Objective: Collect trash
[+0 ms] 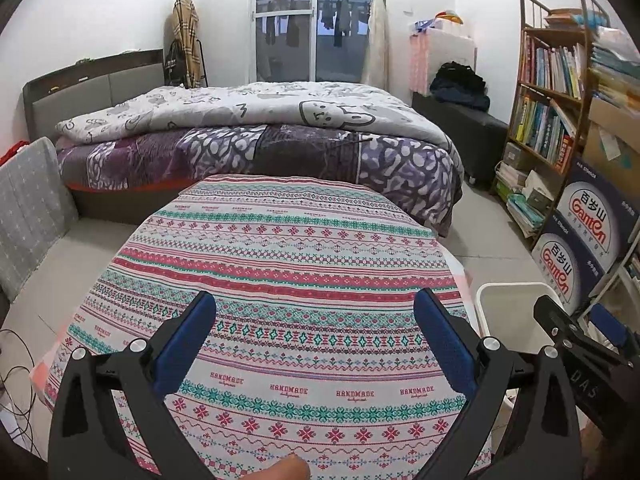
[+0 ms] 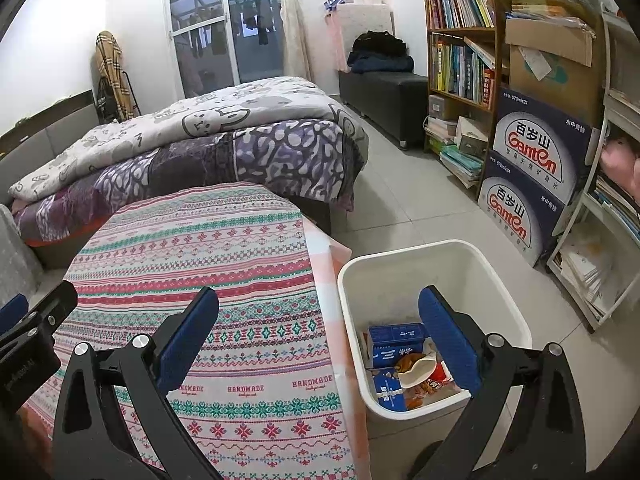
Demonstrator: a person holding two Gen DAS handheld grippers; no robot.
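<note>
A white trash bin stands on the floor right of the table; its rim also shows in the left wrist view. Inside lie blue cartons, a crumpled white paper piece and orange snack wrappers. My left gripper is open and empty above the table's patterned cloth. My right gripper is open and empty, its jaws spanning the table's right edge and the bin. No trash shows on the cloth.
A bed stands just beyond the table. Bookshelves and stacked Ganten boxes line the right wall. A black bench holds dark clothes. Cables lie on the floor at left. A grey cushion is at left.
</note>
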